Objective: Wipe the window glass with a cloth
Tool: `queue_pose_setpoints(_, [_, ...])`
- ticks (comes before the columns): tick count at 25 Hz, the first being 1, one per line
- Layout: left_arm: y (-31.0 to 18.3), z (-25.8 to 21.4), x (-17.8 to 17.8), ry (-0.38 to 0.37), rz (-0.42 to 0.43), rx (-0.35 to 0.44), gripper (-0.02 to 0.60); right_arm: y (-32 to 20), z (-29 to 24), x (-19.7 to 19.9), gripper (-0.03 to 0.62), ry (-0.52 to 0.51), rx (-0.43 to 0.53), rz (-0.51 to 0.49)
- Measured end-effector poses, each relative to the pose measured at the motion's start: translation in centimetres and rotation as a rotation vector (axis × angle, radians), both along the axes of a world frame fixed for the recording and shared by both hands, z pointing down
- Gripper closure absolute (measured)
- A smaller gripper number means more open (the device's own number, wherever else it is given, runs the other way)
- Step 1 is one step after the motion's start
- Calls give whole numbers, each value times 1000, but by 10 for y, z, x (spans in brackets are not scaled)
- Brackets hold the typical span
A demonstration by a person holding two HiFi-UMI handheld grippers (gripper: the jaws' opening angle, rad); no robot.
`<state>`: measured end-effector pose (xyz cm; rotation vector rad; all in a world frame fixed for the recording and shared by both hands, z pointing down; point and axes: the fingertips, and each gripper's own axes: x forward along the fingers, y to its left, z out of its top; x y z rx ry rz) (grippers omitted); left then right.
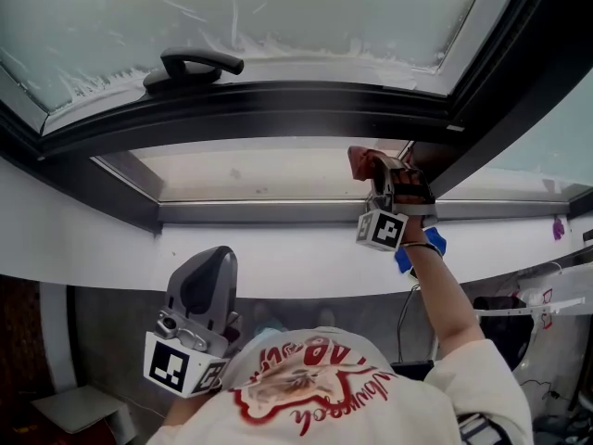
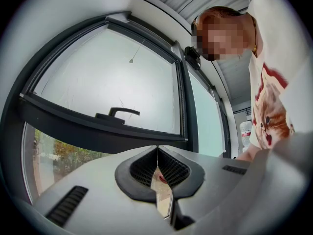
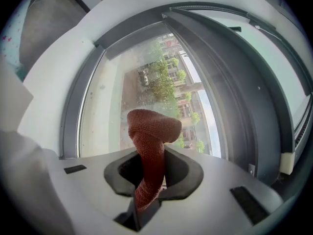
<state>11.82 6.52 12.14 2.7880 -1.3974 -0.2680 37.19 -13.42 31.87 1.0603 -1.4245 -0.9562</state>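
Your right gripper (image 1: 385, 185), jaws clamped on the cloth (image 3: 149, 143), is boxed into the right corner of the lower pane (image 1: 250, 170). The dark sash frame (image 1: 278, 109) overhangs just above it, and the slanted frame post (image 3: 230, 97) is close on its right. To the left, the glass lies open along the bottom rail (image 1: 269, 213). The handle (image 1: 196, 65) juts out higher up, well apart.
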Motion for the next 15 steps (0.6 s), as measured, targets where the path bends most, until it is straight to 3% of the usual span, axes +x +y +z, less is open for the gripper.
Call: queue_pose_setpoints(15, [-2,0,9,-26,-44,-16,560,-7,58,-1,522,-13,-108,-8])
